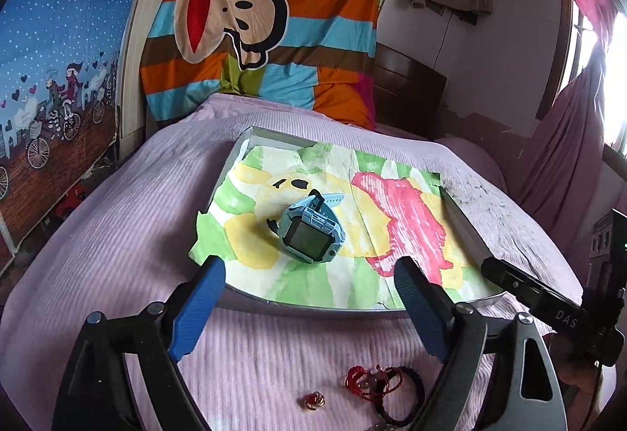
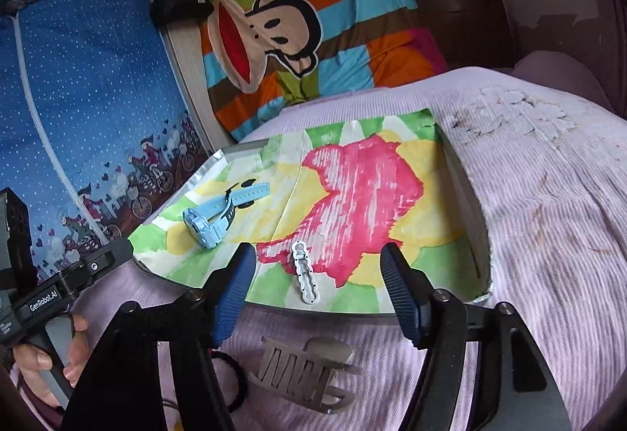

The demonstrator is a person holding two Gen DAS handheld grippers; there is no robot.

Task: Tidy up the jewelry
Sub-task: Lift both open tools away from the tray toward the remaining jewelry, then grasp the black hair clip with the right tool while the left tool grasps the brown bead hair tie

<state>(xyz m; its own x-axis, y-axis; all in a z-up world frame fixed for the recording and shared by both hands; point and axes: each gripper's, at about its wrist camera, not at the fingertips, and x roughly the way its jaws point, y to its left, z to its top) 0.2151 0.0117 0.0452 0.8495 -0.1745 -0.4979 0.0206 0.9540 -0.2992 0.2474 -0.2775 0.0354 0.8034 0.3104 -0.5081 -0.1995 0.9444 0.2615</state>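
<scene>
I have both grippers hovering low over the bed (image 1: 117, 219), which is covered in a lilac ribbed blanket. My left gripper (image 1: 309, 274) has its jaws wide apart and holds nothing; its blue fingertips (image 1: 207, 282) frame the near edge of the shallow tray (image 1: 309, 307). The tray is lined with a painted paper sheet (image 1: 407, 219) in green, yellow and pink. On that sheet, left of the middle, I see the light blue smartwatch (image 1: 311, 229), resting tilted with its dark screen facing me and its strap curled behind.

My right gripper (image 2: 317, 270) also has its jaws apart and empty, over the same near edge. Between them, on the paper, a white hair clip (image 2: 303, 276) lies lengthwise, partly on the pink patch.

On the blanket in front of the tray, still outside it, are a tangle of red cord bracelet (image 1: 362, 380) touching a dark braided bracelet (image 1: 407, 403), a small gold and red ring (image 1: 313, 400) just beside them, a taupe claw clip (image 2: 309, 372) and a black hair tie (image 2: 235, 388). A hand (image 2: 47, 364) grips the left gripper's handle.
</scene>
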